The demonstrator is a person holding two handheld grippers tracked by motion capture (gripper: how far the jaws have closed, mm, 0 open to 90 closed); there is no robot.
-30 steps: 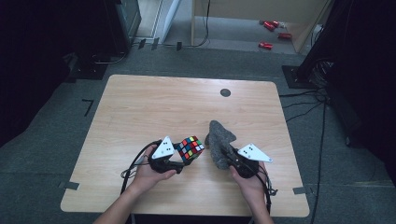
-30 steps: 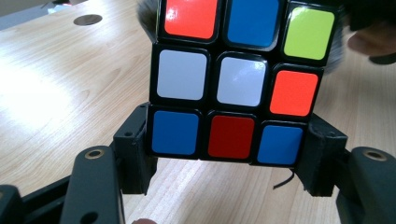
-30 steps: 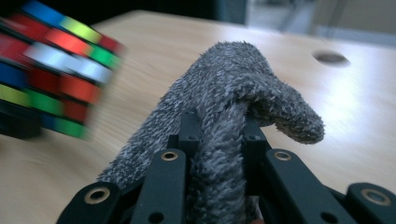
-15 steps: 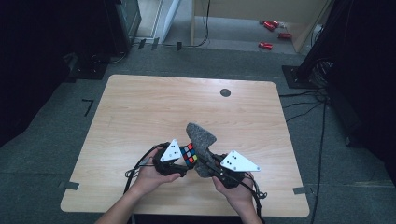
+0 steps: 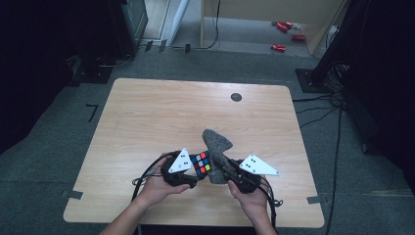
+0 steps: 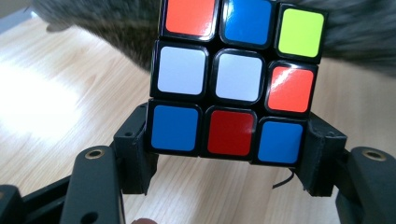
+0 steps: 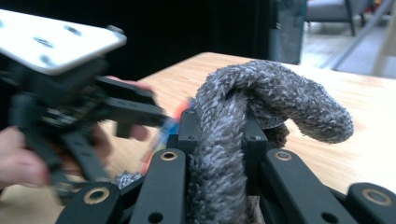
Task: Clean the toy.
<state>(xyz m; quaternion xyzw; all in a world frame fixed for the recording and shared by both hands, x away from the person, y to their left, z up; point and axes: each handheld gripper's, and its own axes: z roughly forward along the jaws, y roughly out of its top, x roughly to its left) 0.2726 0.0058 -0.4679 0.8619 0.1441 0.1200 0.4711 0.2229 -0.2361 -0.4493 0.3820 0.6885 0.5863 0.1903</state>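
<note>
— Where was the cube [image 5: 201, 163]?

— At the near middle of the bench [image 5: 147, 117], held up by the left gripper [image 6: 227, 140]. Its fingers [image 6: 135, 149] were closed on the cube's bottom row from both sides, about a cube's width apart. The face toward that gripper's camera showed blue, red, blue along the bottom, two whites and an orange in the middle, and orange, blue, yellow-green on top.

— And the right gripper [image 7: 217, 133]?

— It had a grey cloth [image 5: 216, 147] pinched tight between its fingers [image 7: 189, 128], nearly shut with only the fabric between them. One end of the cloth curled over the fingertips and drooped to the right in the right gripper view; in the high view it stuck out toward the far side.

— Was the cloth touching the cube?

— It lay just right of the cube and looked pressed against its side, though the high view was too small to be sure. In the left gripper view grey pile stood right behind the cube.

— The hands?

— Both near the bench's near edge, the left hand [image 5: 159, 186] and right hand [image 5: 252, 198] close together.
</note>
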